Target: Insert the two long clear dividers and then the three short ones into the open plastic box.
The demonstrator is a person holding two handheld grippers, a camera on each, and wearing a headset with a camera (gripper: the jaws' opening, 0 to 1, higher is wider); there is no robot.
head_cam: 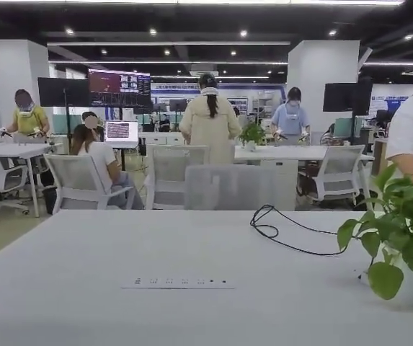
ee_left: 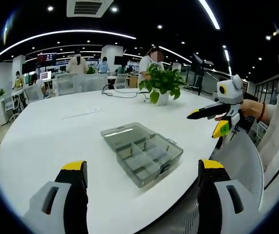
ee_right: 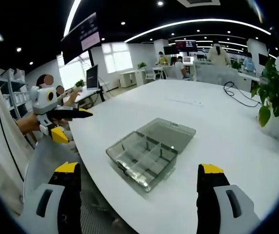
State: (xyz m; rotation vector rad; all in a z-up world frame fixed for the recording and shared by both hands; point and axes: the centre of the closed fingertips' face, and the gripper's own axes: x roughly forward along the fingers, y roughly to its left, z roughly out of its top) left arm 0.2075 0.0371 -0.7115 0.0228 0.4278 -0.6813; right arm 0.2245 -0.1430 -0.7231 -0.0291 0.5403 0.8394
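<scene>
The open clear plastic box (ee_left: 146, 158) lies on the white table near its front edge, its lid (ee_left: 124, 132) flat beside the base. Clear dividers stand inside and split the base into several compartments. My left gripper (ee_left: 142, 168) hovers open just short of the box, holding nothing. In the right gripper view the box (ee_right: 139, 158) lies ahead with its lid (ee_right: 167, 130) beyond, and my right gripper (ee_right: 138, 168) is open and holds nothing. Each gripper appears in the other's view, off the table edge: the right gripper (ee_left: 207, 122) and the left gripper (ee_right: 72, 123), both with jaws apart.
A potted plant (head_cam: 393, 231) (ee_left: 161, 83) stands at the table's right, a black cable (head_cam: 278, 231) loops beside it, and a socket strip (head_cam: 177, 282) sits mid-table. Grey chairs (head_cam: 220, 187) and people at other desks lie beyond the far edge.
</scene>
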